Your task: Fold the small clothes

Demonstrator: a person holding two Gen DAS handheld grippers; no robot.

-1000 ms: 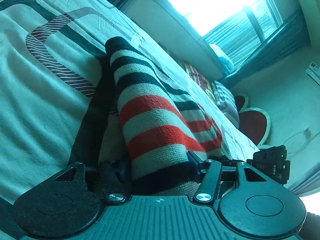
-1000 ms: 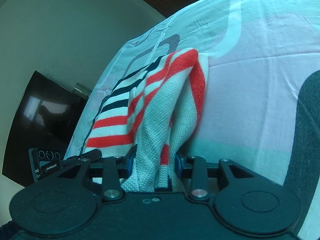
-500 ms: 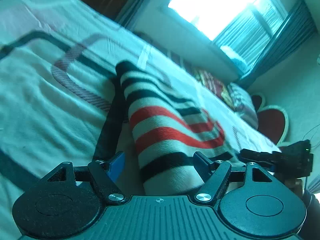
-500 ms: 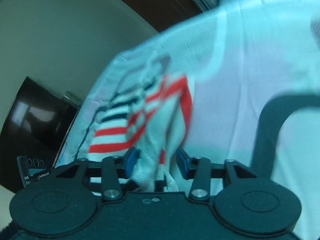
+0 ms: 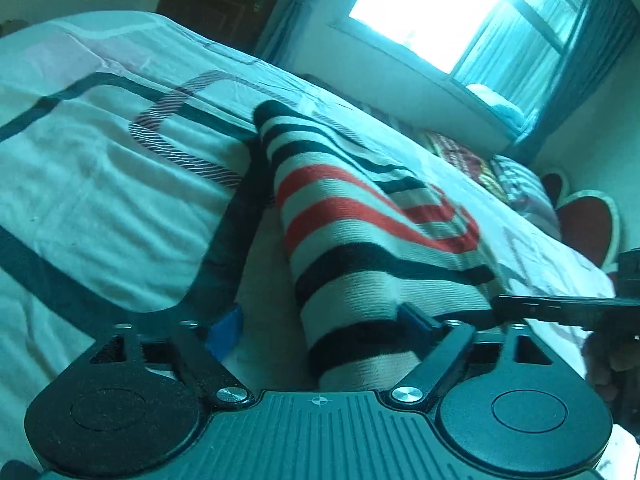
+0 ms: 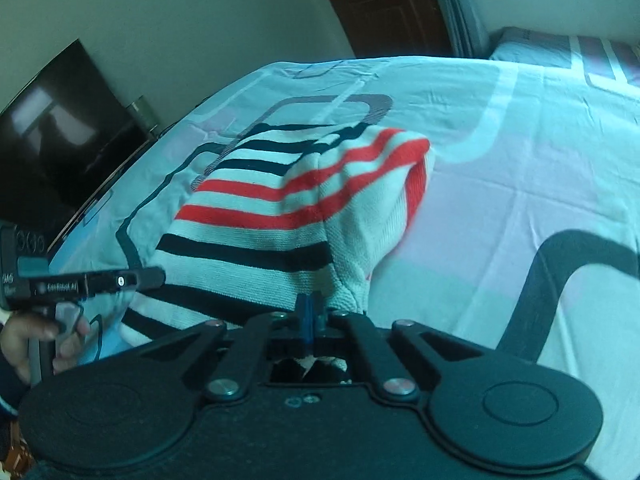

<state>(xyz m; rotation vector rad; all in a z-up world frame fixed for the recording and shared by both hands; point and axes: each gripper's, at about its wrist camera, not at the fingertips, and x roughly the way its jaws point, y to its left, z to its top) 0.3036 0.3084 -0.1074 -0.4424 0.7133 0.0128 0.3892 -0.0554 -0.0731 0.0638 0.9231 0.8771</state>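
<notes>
Left wrist view: my left hand-held gripper (image 5: pixel 320 326) fills the lower frame, its jaws spreading wide apart and opening further; the striped knit garment (image 5: pixel 360 236) lies between them, its edge just beside the blue pad at lower right, while the blue pad at lower left stands clear of the cloth. The garment, banded white, black and red, runs from the lower centre up toward the middle of the frame across the bed (image 5: pixel 100 200), whose cover bears dark rounded outlines. A bright window (image 5: pixel 440 12) occupies the upper right, with pillows (image 5: pixel 516 184) below it at the right edge. Right wrist view: my right hand-held gripper (image 6: pixel 311 314) sits at lower centre with its blue pads drawn together; whether they pinch the cloth directly behind them I cannot tell. The garment mounds up at frame centre. At lower left, my left hand (image 6: pixel 32 336) grips the other tool; a dark screen (image 6: pixel 60 140) stands at the left.
</notes>
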